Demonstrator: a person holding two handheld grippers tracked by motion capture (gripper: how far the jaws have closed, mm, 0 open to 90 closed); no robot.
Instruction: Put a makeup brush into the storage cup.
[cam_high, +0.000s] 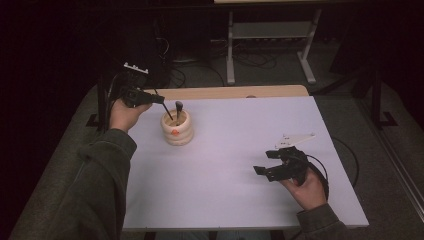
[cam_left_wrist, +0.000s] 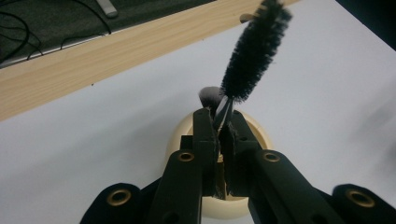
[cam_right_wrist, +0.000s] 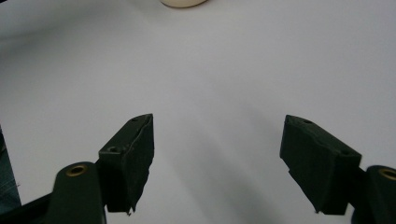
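Inside cream ribbed holder (cam_high: 177, 131): grey makeup brush (cam_high: 178, 107), claw-pinched black bristle brush (cam_left_wrist: 254, 49).

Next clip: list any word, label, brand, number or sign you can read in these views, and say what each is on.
No readable text in any view.
Cream ribbed holder: a small orange mark on its front, too small to tell whether it is a sign or lettering.
Bottle brush held in the left gripper: no print.
Right gripper, jaws open: no marking visible.
White table: blank.
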